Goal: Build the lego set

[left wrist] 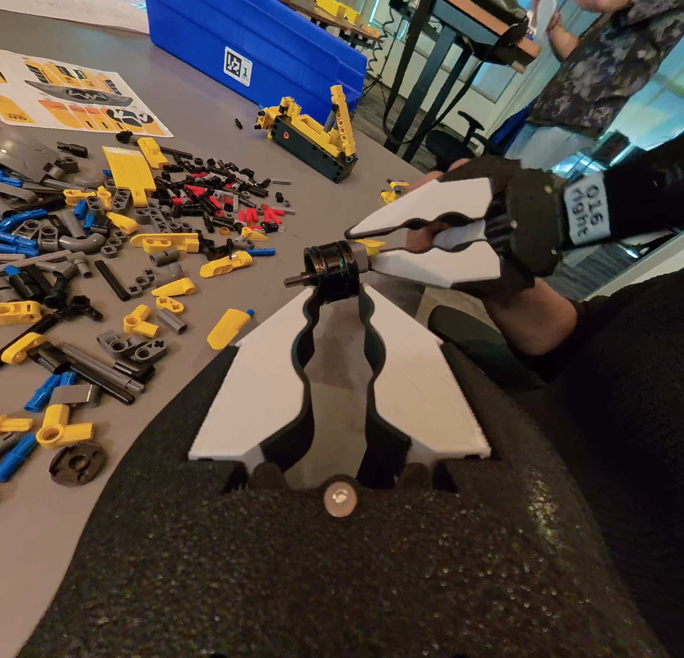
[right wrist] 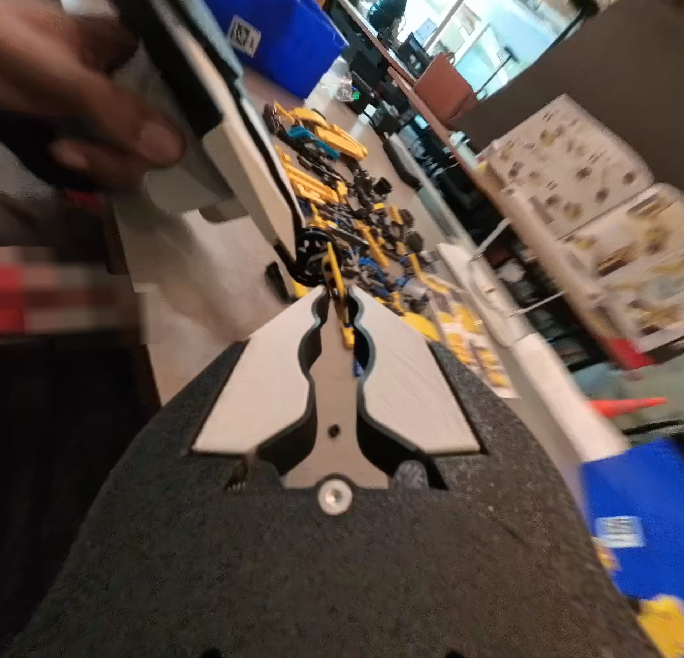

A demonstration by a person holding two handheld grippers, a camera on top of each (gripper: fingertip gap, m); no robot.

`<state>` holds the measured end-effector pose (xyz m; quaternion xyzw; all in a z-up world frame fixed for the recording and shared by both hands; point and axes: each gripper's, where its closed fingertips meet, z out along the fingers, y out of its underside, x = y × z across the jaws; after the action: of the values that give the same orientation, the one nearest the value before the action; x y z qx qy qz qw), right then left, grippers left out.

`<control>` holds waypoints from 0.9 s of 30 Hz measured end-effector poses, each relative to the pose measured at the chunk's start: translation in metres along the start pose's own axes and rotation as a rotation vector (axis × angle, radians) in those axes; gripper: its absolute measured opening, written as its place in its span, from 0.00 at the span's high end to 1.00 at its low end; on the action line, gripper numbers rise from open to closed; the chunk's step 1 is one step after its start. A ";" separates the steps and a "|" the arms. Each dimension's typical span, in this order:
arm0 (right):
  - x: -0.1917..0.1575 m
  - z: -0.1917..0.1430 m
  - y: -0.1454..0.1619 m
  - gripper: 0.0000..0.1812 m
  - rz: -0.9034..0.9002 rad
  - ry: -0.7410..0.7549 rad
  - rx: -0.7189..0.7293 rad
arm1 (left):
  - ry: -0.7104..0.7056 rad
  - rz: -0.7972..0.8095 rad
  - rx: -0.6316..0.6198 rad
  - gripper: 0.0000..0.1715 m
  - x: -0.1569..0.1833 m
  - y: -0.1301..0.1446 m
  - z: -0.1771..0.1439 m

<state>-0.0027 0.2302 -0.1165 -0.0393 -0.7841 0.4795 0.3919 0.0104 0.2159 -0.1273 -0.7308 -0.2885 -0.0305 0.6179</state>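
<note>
Left gripper point(left wrist: 335, 292): white plastic fingers with wavy black inner pads, closed at the tips on the black wheel hub point(left wrist: 331, 266); the hub sits pinched between the very ends, held in the air just off the near table edge

Right gripper point(right wrist: 337, 296): same build, drawn nearly together and clamped on a slim yellow beam point(right wrist: 338, 292) that runs back between the pads; in the left wrist view it comes in from the right and meets the hub's grey end

Wheel hub: a short ribbed drum of glossy black plastic with a dark axle stub poking out on its open side and a grey collar on the other; judged light and rigid, but smooth and round, so liable to roll or twist in a tip grip; the grooves between the ribs look the surest place to hold it

Yellow beam: thin, hard, studless plastic with pin holes; judged stiff and nearly weightless; gripped across its flat faces it should not slip much, though the right wrist view is blurred

Loose parts point(left wrist: 129, 240): yellow, black, grey, blue and red pins, beams and connectors scattered over the grey table point(left wrist: 229, 141); all small, hard and matt to glossy

Partial build point(left wrist: 311, 137): yellow beams on a dark block, standing beyond the pile

Blue bin point(left wrist: 240, 30): smooth moulded plastic, at the far side

Sticker sheet point(left wrist: 74, 96): flat printed paper, left of the bin
</note>
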 end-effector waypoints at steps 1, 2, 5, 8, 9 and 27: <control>0.000 0.000 0.000 0.96 -0.113 0.039 -0.016 | -0.005 0.005 -0.003 0.88 0.000 0.000 0.000; 0.000 0.000 0.000 0.96 -0.235 0.080 -0.034 | -0.008 0.007 -0.008 0.88 0.000 0.001 0.001; 0.000 0.001 0.001 0.96 -0.498 0.166 -0.073 | -0.021 0.017 -0.026 0.88 -0.001 0.004 0.002; 0.000 -0.001 0.001 0.96 -0.498 0.157 -0.053 | -0.034 0.045 -0.033 0.88 -0.001 0.005 0.003; 0.000 -0.001 0.001 0.96 -0.492 0.153 -0.045 | -0.037 0.053 -0.034 0.88 0.000 0.005 0.004; 0.002 0.004 0.003 0.96 -0.521 0.236 -0.011 | -0.086 0.052 -0.038 0.88 -0.006 0.006 0.005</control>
<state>-0.0080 0.2300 -0.1186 0.1059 -0.7191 0.3506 0.5905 0.0064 0.2174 -0.1363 -0.7505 -0.2949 0.0115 0.5914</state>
